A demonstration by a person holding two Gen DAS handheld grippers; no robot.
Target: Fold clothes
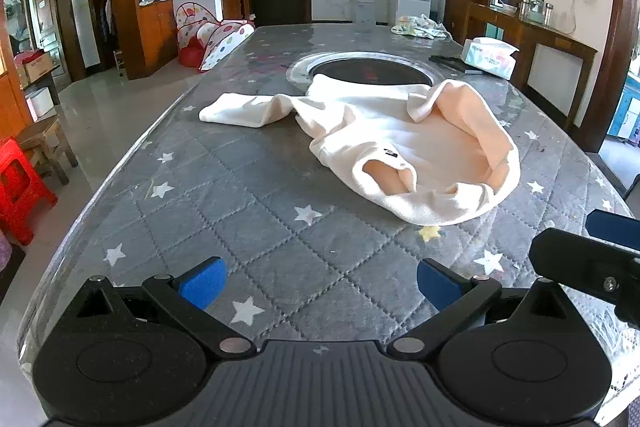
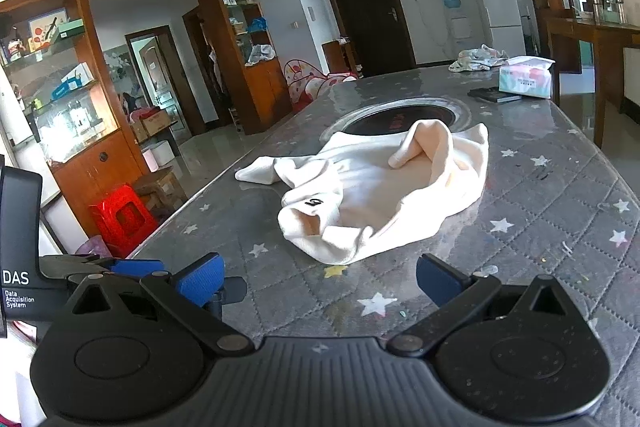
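Cream garment (image 1: 384, 143), unfolded and rumpled, lying mid-table (image 1: 256, 195) on a grey star-print quilted cover, its far edge overlapping a round dark inset (image 1: 372, 69); left gripper (image 1: 322, 283) fingers spread wide, holding nothing, short of the garment; right gripper (image 2: 320, 279) likewise spread and empty; tissue pack (image 2: 526, 75) at the far right edge.
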